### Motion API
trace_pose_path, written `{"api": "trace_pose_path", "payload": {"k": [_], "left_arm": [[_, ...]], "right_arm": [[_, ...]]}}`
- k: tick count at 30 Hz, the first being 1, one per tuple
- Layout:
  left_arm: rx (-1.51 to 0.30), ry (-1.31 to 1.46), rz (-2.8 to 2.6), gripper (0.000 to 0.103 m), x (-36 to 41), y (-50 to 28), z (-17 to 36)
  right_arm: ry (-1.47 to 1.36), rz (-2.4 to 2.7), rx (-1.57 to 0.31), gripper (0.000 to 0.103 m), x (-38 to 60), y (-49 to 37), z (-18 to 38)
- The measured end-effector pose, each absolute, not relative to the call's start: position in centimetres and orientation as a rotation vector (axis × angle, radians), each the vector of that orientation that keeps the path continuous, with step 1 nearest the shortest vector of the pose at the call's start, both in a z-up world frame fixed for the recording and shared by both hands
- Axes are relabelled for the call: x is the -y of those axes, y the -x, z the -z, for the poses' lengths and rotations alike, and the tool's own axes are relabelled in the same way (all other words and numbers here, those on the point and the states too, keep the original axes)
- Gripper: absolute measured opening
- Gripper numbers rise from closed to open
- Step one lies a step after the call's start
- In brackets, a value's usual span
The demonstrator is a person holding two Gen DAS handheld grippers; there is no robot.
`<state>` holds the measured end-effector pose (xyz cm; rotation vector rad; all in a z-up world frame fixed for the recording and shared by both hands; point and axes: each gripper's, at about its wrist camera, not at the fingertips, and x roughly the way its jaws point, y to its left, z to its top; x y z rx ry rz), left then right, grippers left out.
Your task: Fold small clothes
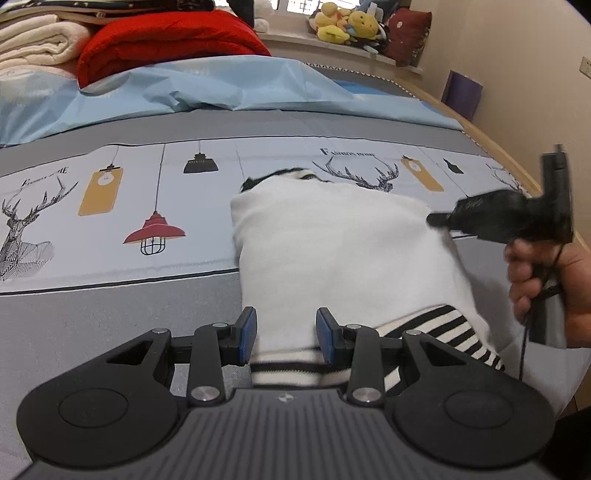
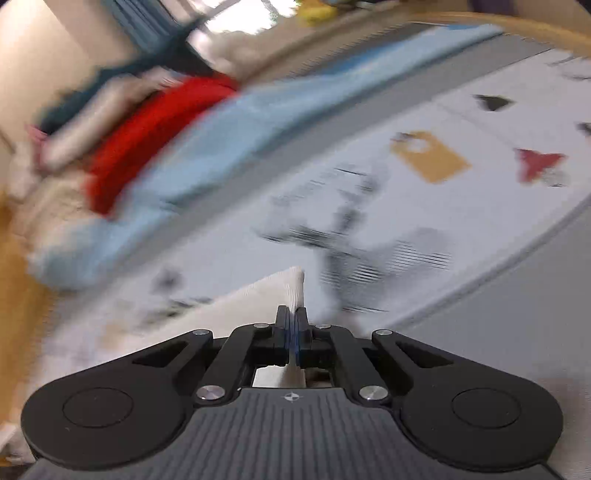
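A white knit garment [image 1: 332, 240] with a black-and-white striped hem [image 1: 454, 328] lies on the printed bed cover [image 1: 110, 206]. My left gripper [image 1: 286, 328] holds its near striped edge: the cloth fills the gap between the blue pads [image 1: 247, 332]. At the garment's right side a hand [image 1: 532, 273] holds my right gripper [image 1: 434, 220]. In the blurred right wrist view, my right gripper [image 2: 291, 314] is shut on a corner of the white garment [image 2: 258, 299], which sticks out past the fingertips.
A red blanket [image 1: 166, 40] and cream blankets [image 1: 37, 40] are stacked at the far left on a light blue sheet [image 1: 221, 85]. Plush toys [image 1: 347, 22] sit on a far ledge. The wooden bed edge [image 1: 480, 125] curves along the right.
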<state>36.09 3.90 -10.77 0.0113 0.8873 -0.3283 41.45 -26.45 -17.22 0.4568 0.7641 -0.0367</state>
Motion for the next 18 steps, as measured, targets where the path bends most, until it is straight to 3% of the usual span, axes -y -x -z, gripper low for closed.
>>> {"api": "trace_pose_path", "payload": {"k": [5,7,13,16,18], "left_arm": [[-0.878,-0.055,0.347,0.039,-3.3,-35.8,10.9],[-0.861,-0.045,0.355,0.039,-3.3,-36.0,10.7],[-0.783,-0.020,0.392,0.036,-1.9,-37.3,10.2],[-0.768,-0.026,0.411,0.027,-0.7,-38.9,10.6],[-0.802,-0.048,0.409,0.010,0.1,-40.4,11.8]], "right_arm": [[-0.276,0.050,-0.844,0.004,23.7,-41.8,17.9],[-0.206,0.069,-0.788,0.008,23.0,-40.7,16.2],[-0.151,-0.297,-0.678,0.008,20.3,-36.2,12.3],[-0.043,-0.514,-0.753,0.008,17.9,-34.4,13.3],[0.050,-0.582,-0.848,0.008,16.5,-33.6,15.1]]}}
